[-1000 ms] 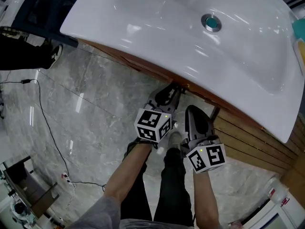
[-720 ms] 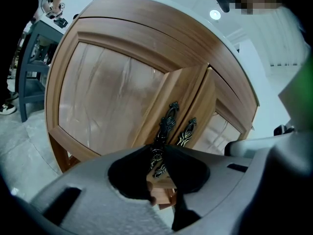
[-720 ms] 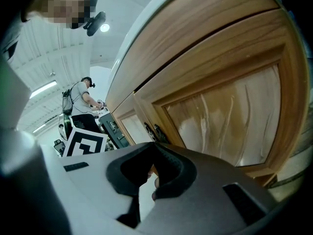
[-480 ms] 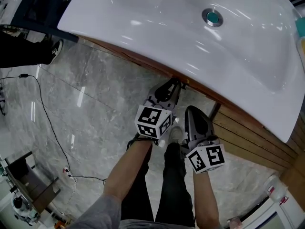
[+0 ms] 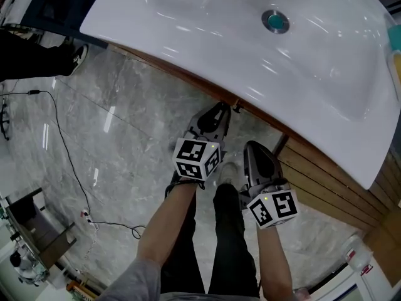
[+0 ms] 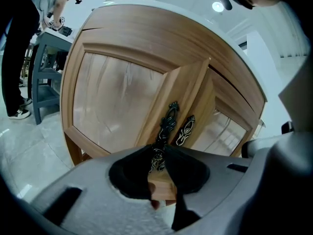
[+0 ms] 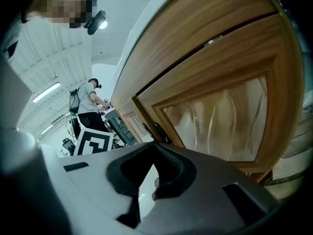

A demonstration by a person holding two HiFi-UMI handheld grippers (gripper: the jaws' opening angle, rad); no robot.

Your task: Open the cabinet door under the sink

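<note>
The left tongs (image 5: 217,113) had drawn back a little from the cabinet front over the last second, toward the person and away from the rim of the sink (image 5: 207,36); they stayed clamped on the ornate metal handle (image 6: 168,122) of the left door (image 6: 115,104), the handle's lower end pinched between the jaws in the left gripper view; with that pull the door had begun to swing, its free edge standing proud of the right door (image 6: 222,131), whose own handle (image 6: 185,130) sat just beside and behind it; the door was thus ajar rather than fully open, so I judged the task started but not done, with more of the same arc wanted to bring the door clear. The right tongs (image 5: 252,148) hung beside the left ones, near the cabinet but touching nothing; in the right gripper view their jaws met at the tips with nothing between them; they had barely moved and seemed to take no part in the pull.
</note>
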